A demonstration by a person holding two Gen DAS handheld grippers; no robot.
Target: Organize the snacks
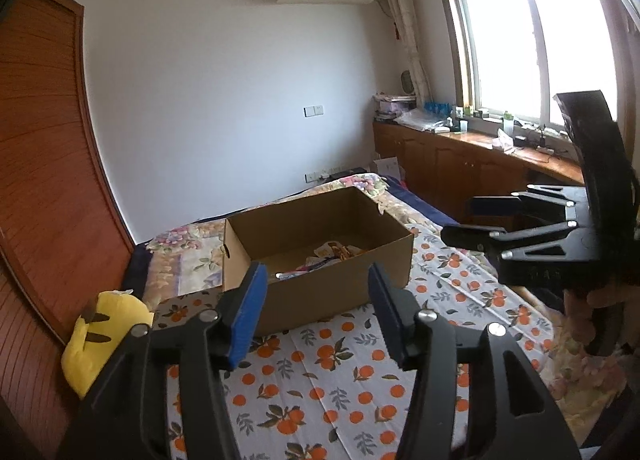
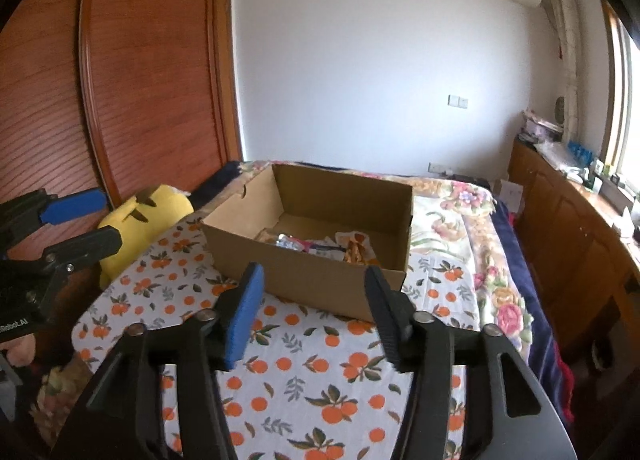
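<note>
Holding my left hand-held gripper (image 1: 316, 288) and right hand-held gripper (image 2: 314, 290) spread and empty above the bed (image 2: 312, 392), I see the snacks (image 2: 320, 246) lying inside the open box (image 2: 304, 280) ahead.

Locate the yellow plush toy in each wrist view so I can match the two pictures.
Left wrist view: the yellow plush toy sits at the lower left edge, left of the left gripper, on the bed beside the wooden wardrobe.
Right wrist view: it lies left of centre, left of the cardboard box, beyond the orange-print cloth.
Shared landmark: the open cardboard box with snack packets inside, centre in both views.
</note>
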